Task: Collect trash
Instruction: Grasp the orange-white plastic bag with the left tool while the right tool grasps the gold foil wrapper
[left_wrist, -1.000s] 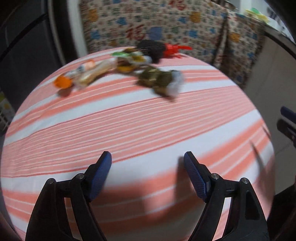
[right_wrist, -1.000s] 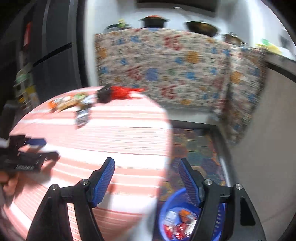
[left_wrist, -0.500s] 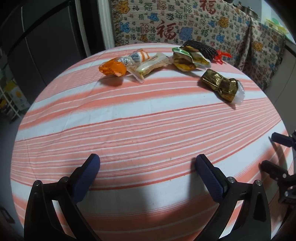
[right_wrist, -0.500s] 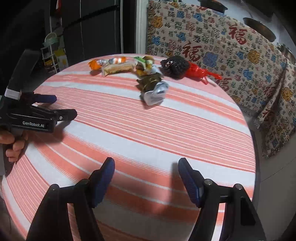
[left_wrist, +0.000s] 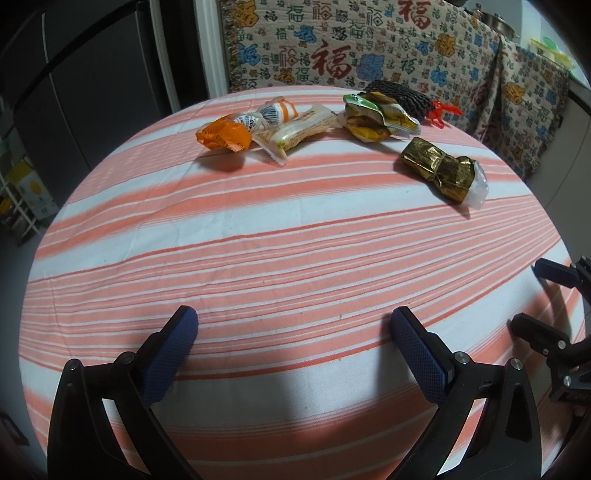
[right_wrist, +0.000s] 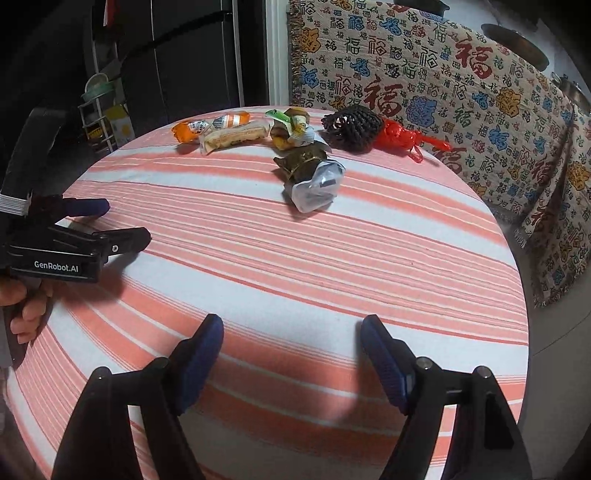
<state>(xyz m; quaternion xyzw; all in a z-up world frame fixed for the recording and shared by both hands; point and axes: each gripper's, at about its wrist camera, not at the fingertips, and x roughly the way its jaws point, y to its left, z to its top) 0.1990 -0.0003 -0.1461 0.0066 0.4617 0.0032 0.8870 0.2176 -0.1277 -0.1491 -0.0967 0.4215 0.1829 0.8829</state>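
From the left wrist: round table (left_wrist: 258, 258) draped in a woven cloth of coral and white stripes, faintly creased. Left gripper (left_wrist: 293, 334) spread wide over the near cloth, nothing between the stippled blue pads (left_wrist: 168, 352), black hinged arms behind them. Far across the cloth, a loose row of trash: crumpled orange wrapper (left_wrist: 222, 137), glossy and puffed; touching it, a twisted white-and-orange wrapper with a barcode (left_wrist: 271, 112); a long translucent cream packet (left_wrist: 299, 129) with crimped, serrated ends; a scrunched green-and-yellow foil wrapper (left_wrist: 378, 118); apart and nearer, a crinkled gold foil wrapper (left_wrist: 439, 170) with a clear plastic end. Behind the green wrapper, a black ridged woven object (left_wrist: 400, 96) and a bit of glossy red plastic (left_wrist: 441, 110). At the right edge, the right gripper (left_wrist: 546, 299), side-on. Behind the table, a fringed tapestry (left_wrist: 369, 48) patterned with red, blue and ochre characters. From the right wrist: right gripper (right_wrist: 291, 341) with jaws opening, only striped cloth between the blue pads (right_wrist: 199, 358). Same trash at the far rim, gold foil wrapper (right_wrist: 308, 170) nearest, its clear end pointing this way, well apart from both tools. Black woven object (right_wrist: 352, 125) rounded, touching a shiny red knotted ornament (right_wrist: 400, 136). At left, the left gripper (right_wrist: 123, 221), jaws apart, black body marked GenRobot.AI, held by a hand (right_wrist: 24, 302).
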